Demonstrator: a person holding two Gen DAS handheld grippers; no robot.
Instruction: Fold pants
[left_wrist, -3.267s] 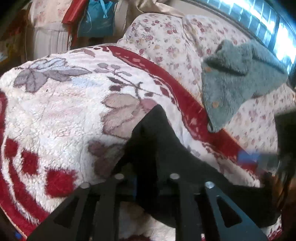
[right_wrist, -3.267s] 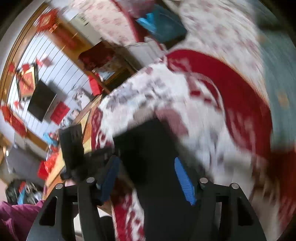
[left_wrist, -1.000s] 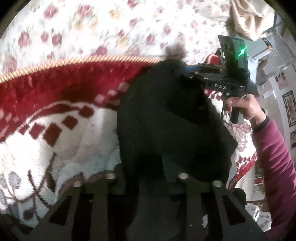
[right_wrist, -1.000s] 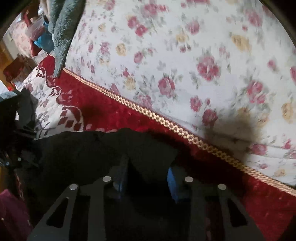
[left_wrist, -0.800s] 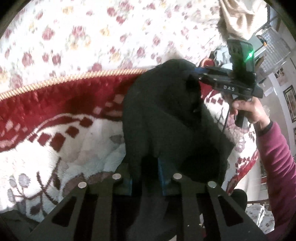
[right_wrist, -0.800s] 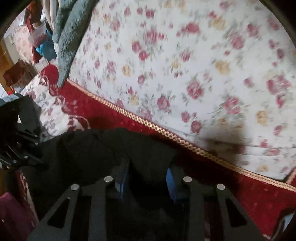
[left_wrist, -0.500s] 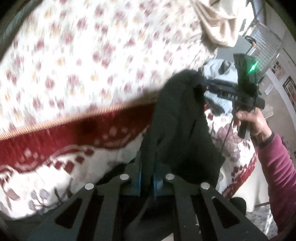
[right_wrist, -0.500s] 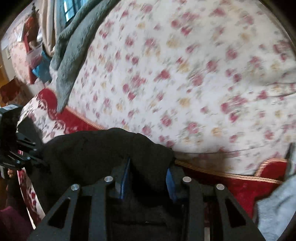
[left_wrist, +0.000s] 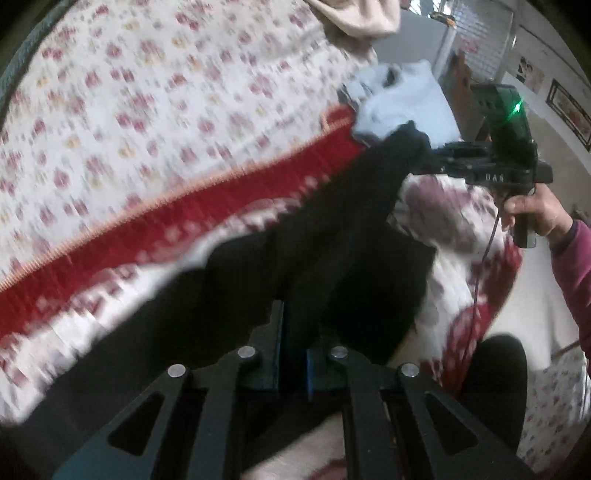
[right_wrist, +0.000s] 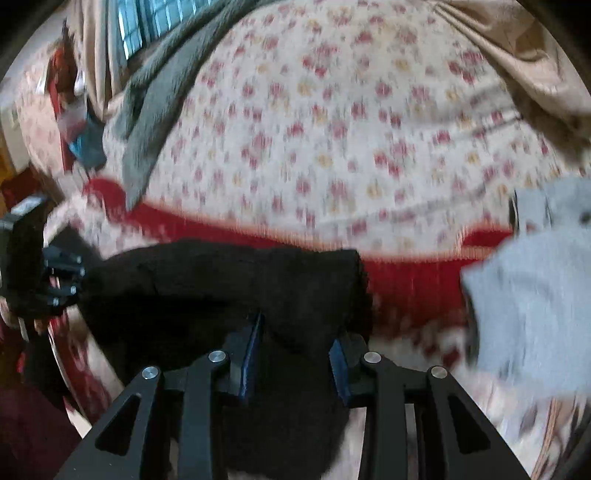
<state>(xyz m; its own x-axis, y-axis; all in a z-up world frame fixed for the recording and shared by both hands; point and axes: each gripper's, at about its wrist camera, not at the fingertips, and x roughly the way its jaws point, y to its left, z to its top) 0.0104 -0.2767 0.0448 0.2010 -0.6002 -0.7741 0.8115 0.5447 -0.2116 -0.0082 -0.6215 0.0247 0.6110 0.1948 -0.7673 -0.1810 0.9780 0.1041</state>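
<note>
The black pants hang stretched between my two grippers above a red and white fleece blanket. My left gripper is shut on one end of the cloth, its blue pads pinching a thin fold. In the right wrist view the pants form a thick black bundle, and my right gripper is shut on that bundle, jaws part-way apart around it. In the left wrist view the right gripper appears at the upper right, held by a hand.
A flowered sheet covers the bed beyond the blanket. A grey fleece garment lies at the far left, a pale blue cloth at the right, a beige fabric at the top right. A maroon sleeve enters from the right.
Both grippers have lifted and swung along the bed with the pants, which now hang stretched rather than lying bunched. The left jaws have closed tighter on the cloth. The pale blue cloth has come into view.
</note>
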